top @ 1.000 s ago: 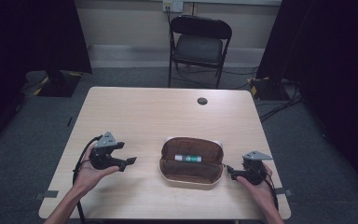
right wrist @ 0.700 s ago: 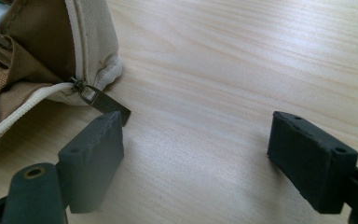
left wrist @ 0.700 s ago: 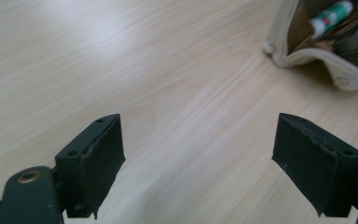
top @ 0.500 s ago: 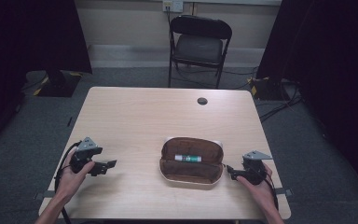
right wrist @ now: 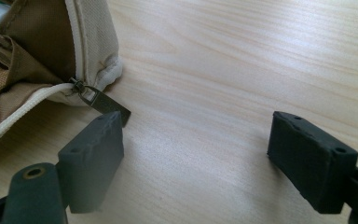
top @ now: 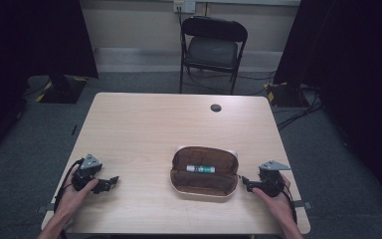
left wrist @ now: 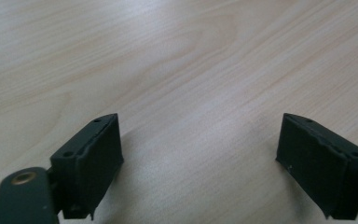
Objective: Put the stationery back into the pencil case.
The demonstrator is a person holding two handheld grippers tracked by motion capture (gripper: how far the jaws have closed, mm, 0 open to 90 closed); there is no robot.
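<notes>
- Open pencil case point(top: 205, 171), brown inside with a pale outer shell, lying flat on the wooden table point(top: 179, 119), near the near edge and a little right of centre.
- Inside the case: one white tube with a green band point(top: 201, 169), lying crosswise.
- Right gripper point(top: 246, 181) resting low at the case's right end, held in the right hand point(top: 273, 196); jaws spread wide, nothing between them.
- In the right gripper view: dark zip pull point(right wrist: 103, 101) lying on the table at the case's corner, just beside the tip of the left-hand jaw; contact between the two not resolvable.
- Left gripper point(top: 110, 182) near the table's near left corner, well apart from the case, held in the left hand point(top: 74, 191); jaws pointing right, toward the case.
- Left jaws open with bare wood between them; just been opening further.
- Small dark round disc point(top: 216, 107) on the far part of the table, right of centre.
- Black folding chair point(top: 213, 47) on the floor beyond the far edge.
</notes>
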